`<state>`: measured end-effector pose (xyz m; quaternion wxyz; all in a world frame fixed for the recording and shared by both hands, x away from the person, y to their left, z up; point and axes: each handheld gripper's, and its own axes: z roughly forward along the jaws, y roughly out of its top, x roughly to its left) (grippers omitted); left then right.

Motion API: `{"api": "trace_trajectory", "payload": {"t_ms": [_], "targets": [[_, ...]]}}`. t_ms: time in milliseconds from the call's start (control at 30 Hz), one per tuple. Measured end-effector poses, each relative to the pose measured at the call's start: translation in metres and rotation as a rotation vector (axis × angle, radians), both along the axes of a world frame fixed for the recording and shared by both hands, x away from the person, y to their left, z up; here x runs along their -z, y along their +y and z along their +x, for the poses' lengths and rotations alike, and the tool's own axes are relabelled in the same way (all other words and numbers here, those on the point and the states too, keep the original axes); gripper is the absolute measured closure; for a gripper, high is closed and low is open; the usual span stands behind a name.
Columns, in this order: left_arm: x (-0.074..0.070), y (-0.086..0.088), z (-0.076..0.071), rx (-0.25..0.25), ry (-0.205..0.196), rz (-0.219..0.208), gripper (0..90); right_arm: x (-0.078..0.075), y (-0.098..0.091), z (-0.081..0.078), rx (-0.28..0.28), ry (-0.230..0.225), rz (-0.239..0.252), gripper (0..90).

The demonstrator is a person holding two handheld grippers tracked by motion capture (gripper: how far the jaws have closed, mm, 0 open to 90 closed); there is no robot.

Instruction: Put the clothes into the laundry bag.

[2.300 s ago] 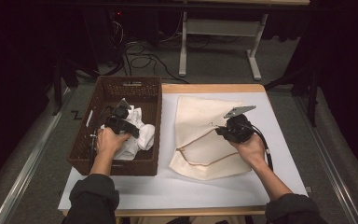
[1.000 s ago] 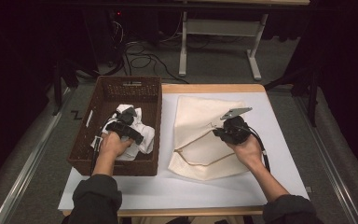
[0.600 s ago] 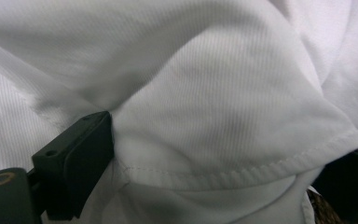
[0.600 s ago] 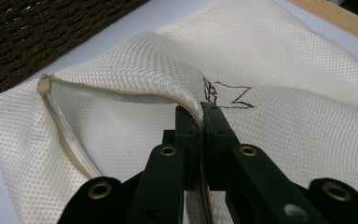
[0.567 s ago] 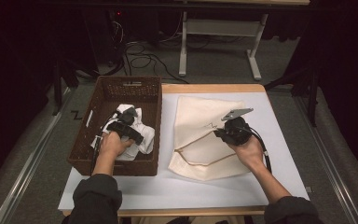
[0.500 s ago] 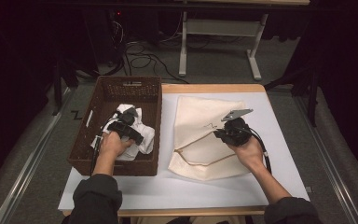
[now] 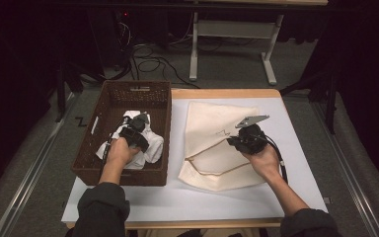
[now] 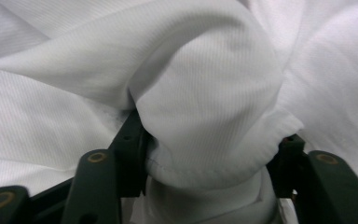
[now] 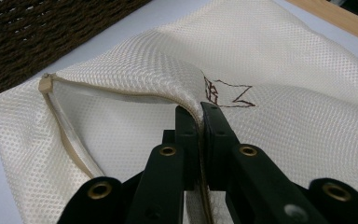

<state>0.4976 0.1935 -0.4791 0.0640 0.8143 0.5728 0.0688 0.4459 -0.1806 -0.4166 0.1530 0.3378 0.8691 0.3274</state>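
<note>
The white garment [image 7: 143,143] lies bunched in the brown basket [image 7: 103,170] at the counter's left edge. The left gripper [image 8: 209,158] has just been closing its jaws around a thick fold of it, and the cloth bulges between them. That fold is rounded and loose, so it may slide out on the lift, or only one layer may come up while the rest drags on the basket wall. On the counter's middle, the right gripper [image 9: 200,116] has its jaws pinched together on the upper edge of the mesh bag [image 7: 217,143], holding the mouth ajar. The opening looks narrow; a bulky bundle could catch on the zipper edge [image 9: 63,126] or pull the mesh free.
</note>
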Motion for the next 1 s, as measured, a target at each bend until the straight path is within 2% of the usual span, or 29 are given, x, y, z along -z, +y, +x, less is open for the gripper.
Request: {"api": "trace_trajectory", "payload": {"t_ms": [167,333,467,700,1000], "targets": [[-0.002,-0.002,0.001,0.007,0.01,0.02,55.6,0.002,-0.001,-0.001,0.004,0.007,0.0,87.0],[-0.007,0.002,0.003,-0.004,0.017,0.001,62.6,-0.001,-0.002,0.0,0.004,0.007,-0.001,87.0],[-0.01,0.003,0.004,-0.001,0.02,0.0,64.8,-0.003,-0.002,0.002,0.001,0.002,-0.004,87.0],[-0.028,0.007,0.001,0.007,-0.005,-0.006,65.9,-0.004,-0.002,0.001,0.002,0.003,-0.002,87.0],[-0.046,0.006,-0.011,0.039,-0.049,-0.051,65.9,-0.003,-0.003,0.001,0.003,0.003,-0.004,87.0]]}}
